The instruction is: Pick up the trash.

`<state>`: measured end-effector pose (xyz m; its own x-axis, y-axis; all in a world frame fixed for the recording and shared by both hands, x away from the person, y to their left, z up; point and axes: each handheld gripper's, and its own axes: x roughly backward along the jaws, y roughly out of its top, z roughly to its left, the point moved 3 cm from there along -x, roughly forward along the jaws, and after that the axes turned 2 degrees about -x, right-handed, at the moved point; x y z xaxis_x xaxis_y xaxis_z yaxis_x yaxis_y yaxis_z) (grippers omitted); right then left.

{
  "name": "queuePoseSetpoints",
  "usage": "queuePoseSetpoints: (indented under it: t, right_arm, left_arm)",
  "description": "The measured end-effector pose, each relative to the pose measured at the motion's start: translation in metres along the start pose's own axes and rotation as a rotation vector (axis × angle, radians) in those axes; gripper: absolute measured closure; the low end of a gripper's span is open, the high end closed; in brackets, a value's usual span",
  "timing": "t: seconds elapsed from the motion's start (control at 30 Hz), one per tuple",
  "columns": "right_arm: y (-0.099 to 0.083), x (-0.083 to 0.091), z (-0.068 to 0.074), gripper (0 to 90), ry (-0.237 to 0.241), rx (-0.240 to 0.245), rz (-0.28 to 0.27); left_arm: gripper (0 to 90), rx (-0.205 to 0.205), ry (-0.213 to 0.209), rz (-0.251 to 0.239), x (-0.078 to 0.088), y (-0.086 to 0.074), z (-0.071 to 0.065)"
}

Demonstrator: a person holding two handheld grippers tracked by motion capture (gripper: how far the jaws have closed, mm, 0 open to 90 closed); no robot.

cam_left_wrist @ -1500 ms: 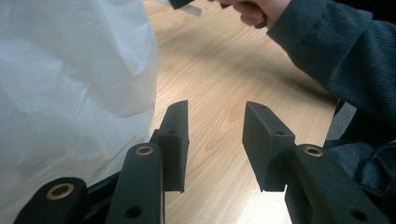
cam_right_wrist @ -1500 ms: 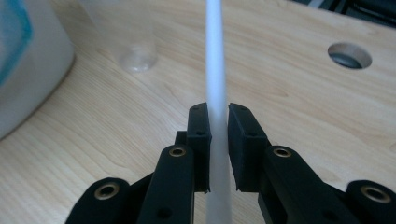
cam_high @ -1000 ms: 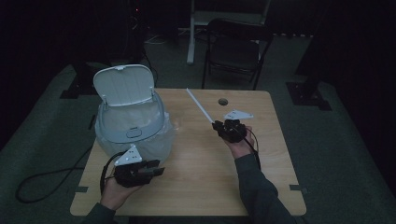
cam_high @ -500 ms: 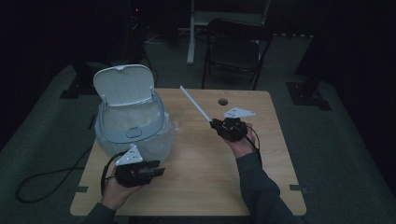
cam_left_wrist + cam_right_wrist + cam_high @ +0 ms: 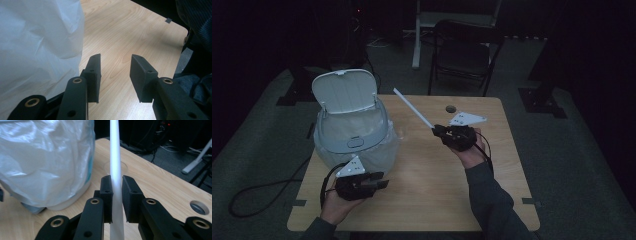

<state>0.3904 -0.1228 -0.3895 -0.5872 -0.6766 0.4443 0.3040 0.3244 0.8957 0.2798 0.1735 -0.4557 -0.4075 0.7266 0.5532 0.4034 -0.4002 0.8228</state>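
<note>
On your left, the white lidded bin [image 5: 349, 127] stands at the table's left side with its flip lid raised and a thin translucent white plastic liner [image 5: 37, 45] hanging crumpled over its body. Just in front of it your left gripper [image 5: 379, 183] rests low over the light wooden table [image 5: 427, 190], its jaws apart with only bare wood between them, the liner close beside the left jaw.

Further right, the long thin white stick [image 5: 413, 107] is a straight, smooth, plain pale rod. It slants up and away from your right gripper [image 5: 437, 131] towards the bin's open lid, clear of the table. In the right gripper view the stick [image 5: 116, 170] runs between the two pads, and the jaws are closed tight on it near its lower end.
</note>
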Motion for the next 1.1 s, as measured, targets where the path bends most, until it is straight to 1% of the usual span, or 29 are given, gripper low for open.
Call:
queuePoseSetpoints:
  t: [0.13,0.27,0.6,0.77,1.1]
  right_arm:
    - [0.005,0.004,0.006,79.1,0.031,0.015,-0.01]
    - [0.011,0.007,0.012,79.1,0.054,0.043,-0.023]
    - [0.023,0.007,0.029,79.0,0.117,0.097,-0.03]
    - [0.03,0.003,0.037,78.9,0.154,0.117,-0.026]
    - [0.051,-0.013,0.061,78.8,0.218,0.178,-0.009]
  left_arm:
    - [62.1,0.007,0.001,0.0,0.0,0.0,0.0]
    - [62.1,0.0,0.0,0.001,0.0,0.0,0.0]
    - [62.1,0.005,0.0,0.0,0.0,0.0,0.0]
    - [62.1,0.002,0.0,-0.001,0.0,0.0,0.001]
    - [62.0,0.006,0.002,-0.003,0.001,-0.001,0.001]
